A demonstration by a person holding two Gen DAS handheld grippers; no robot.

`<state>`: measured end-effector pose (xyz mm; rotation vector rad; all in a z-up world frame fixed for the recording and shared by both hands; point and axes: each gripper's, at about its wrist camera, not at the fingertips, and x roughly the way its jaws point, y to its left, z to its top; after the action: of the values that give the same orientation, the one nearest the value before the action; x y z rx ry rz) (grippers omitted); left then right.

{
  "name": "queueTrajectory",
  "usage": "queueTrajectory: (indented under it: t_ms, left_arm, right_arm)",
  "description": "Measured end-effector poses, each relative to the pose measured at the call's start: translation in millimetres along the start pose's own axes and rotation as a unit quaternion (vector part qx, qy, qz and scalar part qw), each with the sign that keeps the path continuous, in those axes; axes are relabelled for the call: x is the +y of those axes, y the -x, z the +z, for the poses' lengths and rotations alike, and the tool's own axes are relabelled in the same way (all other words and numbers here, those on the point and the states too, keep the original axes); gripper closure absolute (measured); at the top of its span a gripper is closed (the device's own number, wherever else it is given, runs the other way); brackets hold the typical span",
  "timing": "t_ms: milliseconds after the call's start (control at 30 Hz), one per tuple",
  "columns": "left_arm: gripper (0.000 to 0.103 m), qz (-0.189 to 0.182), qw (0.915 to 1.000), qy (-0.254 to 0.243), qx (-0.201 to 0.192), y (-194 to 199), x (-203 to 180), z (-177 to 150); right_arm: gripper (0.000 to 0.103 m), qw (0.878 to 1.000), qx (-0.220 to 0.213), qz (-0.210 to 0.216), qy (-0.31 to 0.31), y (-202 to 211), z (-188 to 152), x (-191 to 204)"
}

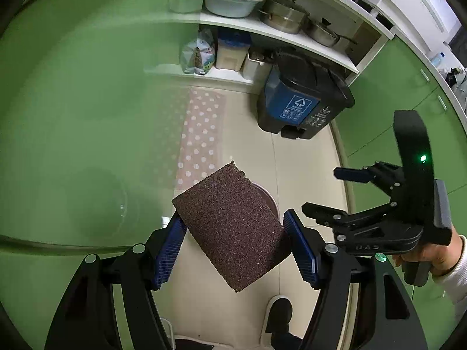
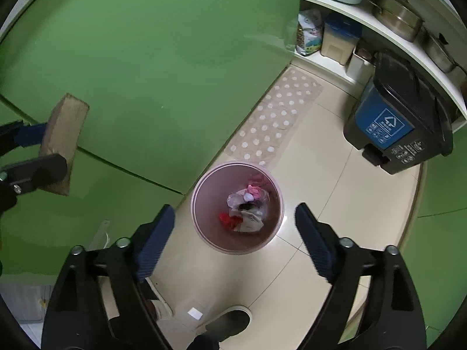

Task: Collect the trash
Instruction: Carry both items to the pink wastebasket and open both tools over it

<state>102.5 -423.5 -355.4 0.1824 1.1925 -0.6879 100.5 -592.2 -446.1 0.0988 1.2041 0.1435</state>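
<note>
A dark brown scouring sponge (image 1: 233, 227) sits tilted between the blue pads of my left gripper (image 1: 233, 224), which is shut on it. In the right wrist view the same sponge (image 2: 62, 143) shows its tan side at the far left, still in the left gripper (image 2: 43, 150). My right gripper (image 2: 235, 213) stands open with nothing between its fingers, right above a pink trash bin (image 2: 204, 180) on the floor. Crumpled paper with red and pink scraps (image 2: 245, 207) lies in the bin. In the left wrist view the right gripper (image 1: 322, 189) is open at the right, and the bin (image 1: 270, 201) is mostly hidden behind the sponge.
A black and blue pedal bin (image 2: 400, 116) stands by the open shelf with pots (image 1: 283, 14). A dotted mat (image 2: 277, 116) lies on the tile floor. Green cabinet doors (image 2: 131, 73) close in on the left and right. A slippered foot (image 2: 230, 320) is below the grippers.
</note>
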Motion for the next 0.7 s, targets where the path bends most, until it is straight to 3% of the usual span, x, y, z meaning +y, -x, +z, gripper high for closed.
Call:
queueTrajectory:
  t_ms: [167, 700]
  left_arm:
    - [0.037, -0.007, 0.9999, -0.010, 0.004, -5.4, -7.2, 3.2]
    - [0.035, -0.026, 0.9983, -0.049, 0.019, -33.0, -41.0, 19.1]
  right_arm:
    - [0.007, 1.000, -0.002, -0.009, -0.021, 15.4, -4.7, -9.6]
    - [0.006, 0.995, -0.022, -0.032, -0.087, 72.1, -34.6, -50.2]
